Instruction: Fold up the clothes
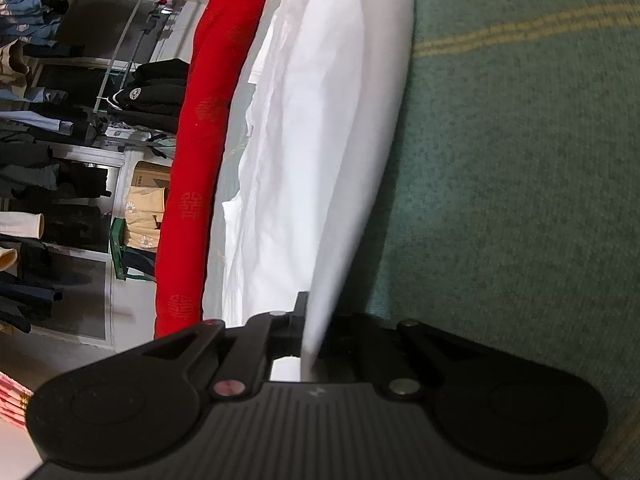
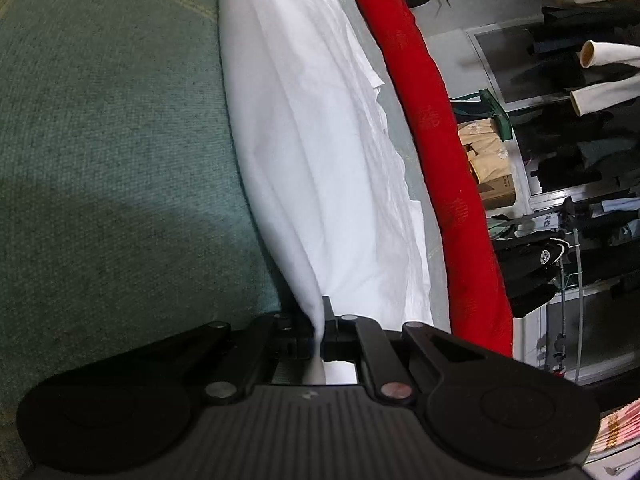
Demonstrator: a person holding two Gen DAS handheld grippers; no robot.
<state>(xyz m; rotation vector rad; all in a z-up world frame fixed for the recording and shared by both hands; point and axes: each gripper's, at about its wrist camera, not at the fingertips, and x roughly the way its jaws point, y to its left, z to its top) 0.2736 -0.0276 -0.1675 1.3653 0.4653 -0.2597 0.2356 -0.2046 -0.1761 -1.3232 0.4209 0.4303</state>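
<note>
The left hand-held gripper (image 1: 308, 332) is clamped on the near edge of the white garment (image 1: 320, 140), its jaws drawn together with a thin fold of cloth pinched between them at 6 o'clock of its view. From that pinch the cloth runs taut up toward 12 o'clock, and the rest of the garment lies wrinkled to the left of the raised edge.

The right hand-held gripper (image 2: 320, 332) is likewise clamped on the white garment (image 2: 320, 140), a narrow twist of fabric squeezed between its closed jaws at 6 o'clock. The cloth fans out from there toward 12 o'clock, with creased layers lying on its right side. A small black tip shows at the far end of the cloth near 12 o'clock.

The garment lies on a green blanket (image 1: 520, 200) with thin yellow stripes; in the left view the blanket fills the 3 o'clock side, in the right view the blanket (image 2: 100, 140) fills the 9 o'clock side. A long red roll (image 1: 192, 168) runs beside the garment's far edge, at 10 o'clock in the left view and as the same roll (image 2: 440, 152) at 2 o'clock in the right view. Beyond it stand shelves of clothes (image 1: 48, 140) and a cardboard box (image 2: 492, 176)
</note>
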